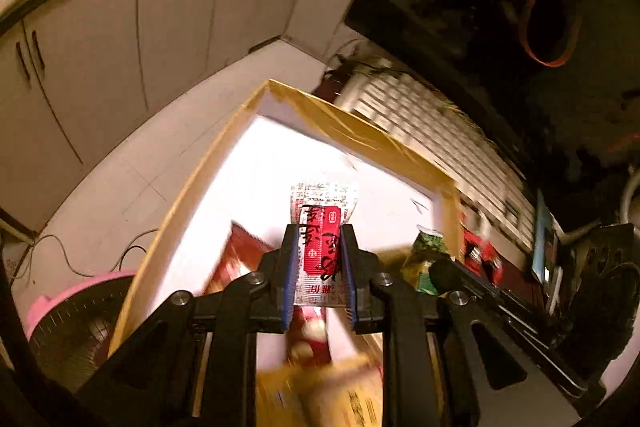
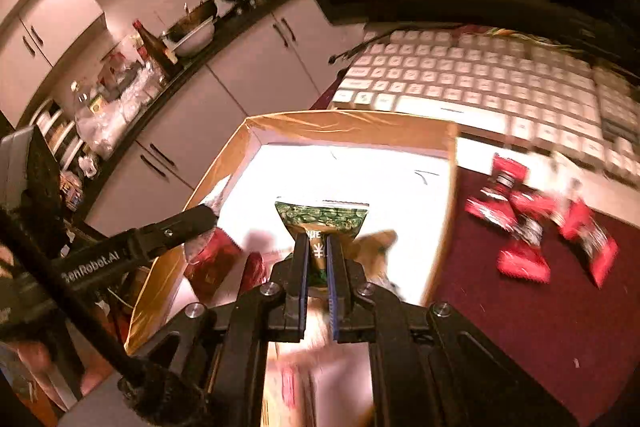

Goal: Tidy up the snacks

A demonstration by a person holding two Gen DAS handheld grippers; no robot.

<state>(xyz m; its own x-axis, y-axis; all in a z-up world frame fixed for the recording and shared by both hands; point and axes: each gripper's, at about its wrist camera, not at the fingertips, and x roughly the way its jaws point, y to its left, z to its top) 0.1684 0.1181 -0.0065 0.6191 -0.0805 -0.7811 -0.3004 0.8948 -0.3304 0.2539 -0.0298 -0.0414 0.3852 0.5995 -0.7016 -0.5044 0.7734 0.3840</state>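
Since both packets are thin, light film, each looks likely to crumple and slip unless pinched near a sealed edge, as they are now. On the left, the left gripper is clamped across the middle of a red-and-white sachet, held above the white floor of the cardboard box. To its right, the right gripper pinches a green snack packet by its lower end over the same box. Further right, red wrapped snacks lie loose on the maroon mat, below the keyboard
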